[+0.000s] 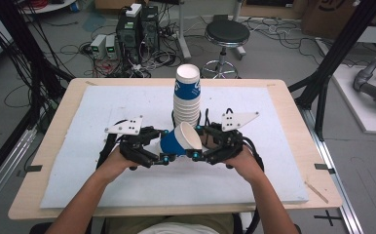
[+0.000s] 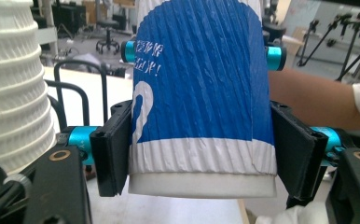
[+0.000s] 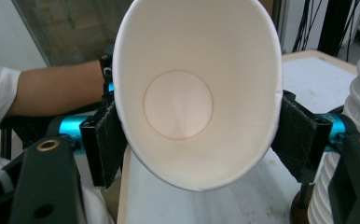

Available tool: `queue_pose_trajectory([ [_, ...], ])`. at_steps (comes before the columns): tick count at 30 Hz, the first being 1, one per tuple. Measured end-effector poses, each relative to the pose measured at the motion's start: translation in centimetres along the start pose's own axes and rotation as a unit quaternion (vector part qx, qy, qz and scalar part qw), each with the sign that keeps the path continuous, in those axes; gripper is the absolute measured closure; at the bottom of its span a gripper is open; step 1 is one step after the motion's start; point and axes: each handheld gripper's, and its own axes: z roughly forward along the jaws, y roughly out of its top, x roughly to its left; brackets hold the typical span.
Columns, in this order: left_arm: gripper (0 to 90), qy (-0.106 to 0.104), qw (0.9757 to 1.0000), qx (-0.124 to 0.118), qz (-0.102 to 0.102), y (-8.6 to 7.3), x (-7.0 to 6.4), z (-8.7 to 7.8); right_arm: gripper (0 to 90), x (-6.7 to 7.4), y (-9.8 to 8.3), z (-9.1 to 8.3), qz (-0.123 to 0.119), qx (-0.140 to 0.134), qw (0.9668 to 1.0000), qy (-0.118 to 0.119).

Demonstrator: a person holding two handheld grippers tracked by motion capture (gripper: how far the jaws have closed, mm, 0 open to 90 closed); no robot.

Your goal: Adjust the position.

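A: High view first. Blue paper cup [image 1: 178, 142] lying on its side just above the mat, mouth turned toward 3 o'clock, held between left gripper [image 1: 162, 157] at its base and right gripper [image 1: 199, 143] at its rim. Cup stack [image 1: 186, 97] standing upright just behind, at 12 o'clock from the cup.

B: Best handling here? Light squeeze only; thin paper wall, easily dented. Release one side before pulling with the other, otherwise a torn rim likely.

A: Left gripper view next. Pads [image 2: 114, 148] pressed on both flanks of the cup near its white base [image 2: 201, 179]: clamped on the cup, no gap either side. Stack at 9 o'clock.

B: Right gripper view. Pads [image 3: 106, 140] squeezing the rim, mouth [image 3: 197, 88] already pushed slightly oval. Grasping the cup, then. Ease off a touch.

A: Surface: white foam mat [image 1: 103, 175] over a pale wooden table [image 1: 25, 202], a few scuffs.

B: Room: round black stool [image 1: 227, 34] at 12 o'clock, computer towers [image 1: 138, 27] and tangled cables on the grey floor at 11 o'clock, black frame posts [image 1: 332, 58] at 2 o'clock.
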Motion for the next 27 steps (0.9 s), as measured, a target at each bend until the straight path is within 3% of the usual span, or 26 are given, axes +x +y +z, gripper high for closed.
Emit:
queue_pose_trajectory([
  [1, 27.0, 0.023, 0.9995, 0.021, 0.01, 0.1, -0.2, 0.1, 26.9, 0.0, 0.1, 0.0, -0.003, 0.006, 1.0, -0.005],
  [2, 22.6, 0.046, 0.9974, 0.052, 0.021, 0.3, -0.4, 0.4, 26.9, 0.1, 0.2, 0.0, -0.005, 0.018, 0.9997, -0.014],
  [3, 19.8, 0.052, 0.996, 0.067, 0.026, 0.3, -0.5, 0.6, 26.9, 0.2, 0.3, 0.1, -0.014, 0.039, 0.9989, -0.024],
  [6, 19.6, 0.051, 0.9937, 0.094, 0.034, 0.3, -0.8, 1.1, 26.8, 0.5, 0.6, 0.3, -0.028, 0.072, 0.9964, -0.036],
  [9, 19.8, 0.054, 0.9898, 0.123, 0.046, 0.3, -1.0, 1.5, 26.8, 0.9, 0.8, 0.6, -0.041, 0.11, 0.9918, -0.05],
  [13, 20.4, 0.048, 0.9872, 0.143, 0.051, 0.0, -1.1, 2.1, 26.8, 1.3, 1.3, 0.8, -0.052, 0.127, 0.9891, -0.052],
  [17, 28.3, 0.035, 0.9882, 0.142, 0.048, -0.1, -1.0, 2.1, 26.8, 1.4, 1.3, 0.9, -0.05, 0.131, 0.9891, -0.046],
  [21, 29.3, 0.028, 0.9894, 0.137, 0.038, -0.2, -0.8, 2.0, 26.3, 1.4, 1.3, 1.0, -0.049, 0.128, 0.9895, -0.047],
  [27, 29.3, 0.023, 0.9931, 0.112, 0.027, 0.0, -0.6, 1.7, 20.8, 1.4, 1.2, 0.9, -0.032, 0.092, 0.9942, -0.047],
])
